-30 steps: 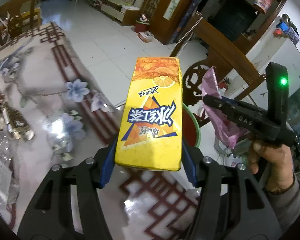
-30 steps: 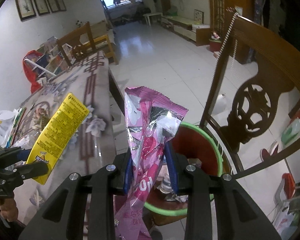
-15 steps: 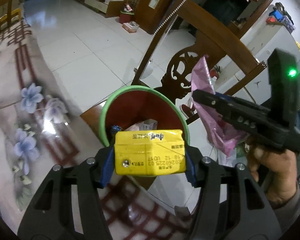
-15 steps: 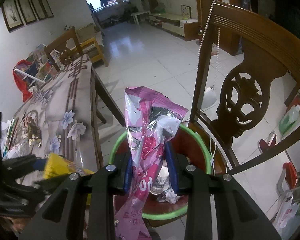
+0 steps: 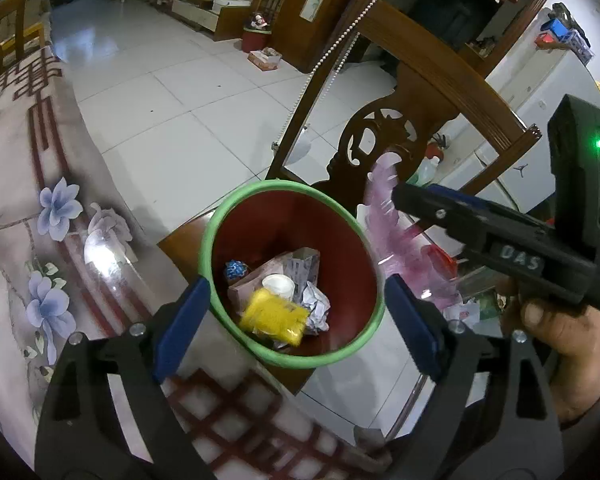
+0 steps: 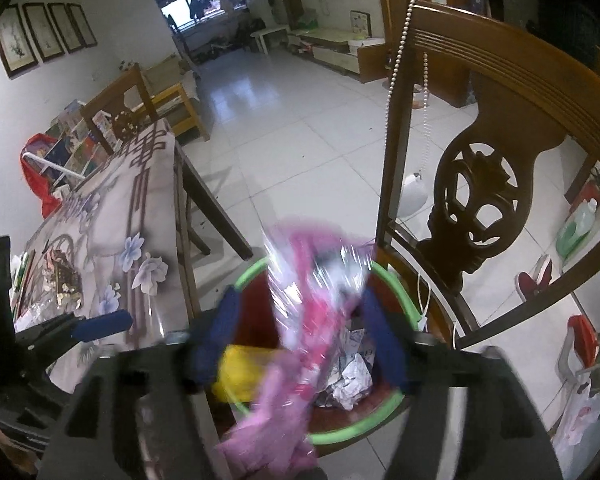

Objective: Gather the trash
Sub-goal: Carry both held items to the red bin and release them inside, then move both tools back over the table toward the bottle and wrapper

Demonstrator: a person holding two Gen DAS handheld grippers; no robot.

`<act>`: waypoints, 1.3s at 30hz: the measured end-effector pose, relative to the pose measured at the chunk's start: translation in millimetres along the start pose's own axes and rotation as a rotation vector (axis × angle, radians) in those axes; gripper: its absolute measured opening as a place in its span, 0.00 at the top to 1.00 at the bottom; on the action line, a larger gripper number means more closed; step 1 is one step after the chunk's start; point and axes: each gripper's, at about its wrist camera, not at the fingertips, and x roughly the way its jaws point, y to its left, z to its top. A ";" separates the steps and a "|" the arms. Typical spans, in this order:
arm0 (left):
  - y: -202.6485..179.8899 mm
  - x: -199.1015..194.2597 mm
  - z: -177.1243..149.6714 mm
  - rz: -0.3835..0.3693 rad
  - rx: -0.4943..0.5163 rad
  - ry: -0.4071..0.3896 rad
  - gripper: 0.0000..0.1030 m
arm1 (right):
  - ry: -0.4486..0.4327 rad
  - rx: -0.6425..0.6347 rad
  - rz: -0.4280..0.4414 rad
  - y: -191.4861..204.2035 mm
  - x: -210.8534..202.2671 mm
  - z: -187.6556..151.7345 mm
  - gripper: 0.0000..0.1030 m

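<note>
Two grippers are recorded over a red bin with a green rim (image 5: 216,216), which stands on a wooden chair seat just beside the table's near right edge. The left gripper (image 5: 296,312) is spread wide, nothing between its blue pads (image 5: 180,320). The yellow drink carton (image 5: 274,316) is seen inside the bin, resting on other refuse — a white cup (image 5: 278,285), crumpled paper (image 5: 316,306) and a blue scrap (image 5: 235,269). In the right wrist view the right gripper (image 6: 300,340) is likewise spread, its pads standing apart from the pink wrapper (image 6: 300,320); the wrapper is blurred between them, above the bin's opening, and contact with either pad cannot be confirmed. From the left wrist view the same wrapper is noted at the bin's right rim, beside the right gripper. A floral tablecloth (image 5: 28,184) covers the table on the left. A carved chair back (image 6: 480,200) rises on the far side of the bin, with a bead string (image 6: 396,64) hung over its top rail.
</note>
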 end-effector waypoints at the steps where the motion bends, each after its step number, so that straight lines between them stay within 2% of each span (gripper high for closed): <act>1: 0.2 -1.2 -1.4 0.007 0.003 0.000 0.13 | -0.003 0.000 -0.004 0.3 -0.7 0.3 0.24; 2: 0.7 -1.9 -2.0 0.010 0.005 -0.002 0.09 | -0.006 0.002 -0.005 0.1 -1.0 0.9 0.19; 4: 1.0 -5.0 -5.7 0.016 0.010 -0.009 0.08 | -0.010 0.006 -0.001 0.8 -1.6 1.6 0.14; 11: 6.0 -13.5 -16.0 0.035 -0.003 -0.007 0.05 | -0.015 -0.011 -0.002 6.9 -2.4 2.4 0.08; 19: 13.1 -36.6 -23.1 0.063 -0.016 -0.044 0.05 | -0.039 -0.029 -0.020 16.5 -8.0 3.6 0.07; 27: 27.3 -88.0 -41.7 0.113 -0.039 -0.133 0.05 | -0.042 -0.053 -0.011 34.4 -12.5 2.5 0.07; 32: 47.8 -122.8 -61.4 0.153 -0.068 -0.162 0.05 | -0.049 -0.095 0.001 58.2 -17.0 -0.4 0.07; 39: 91.0 -170.5 -94.0 0.226 -0.132 -0.201 0.05 | -0.047 -0.145 0.086 114.0 -16.5 -2.9 0.07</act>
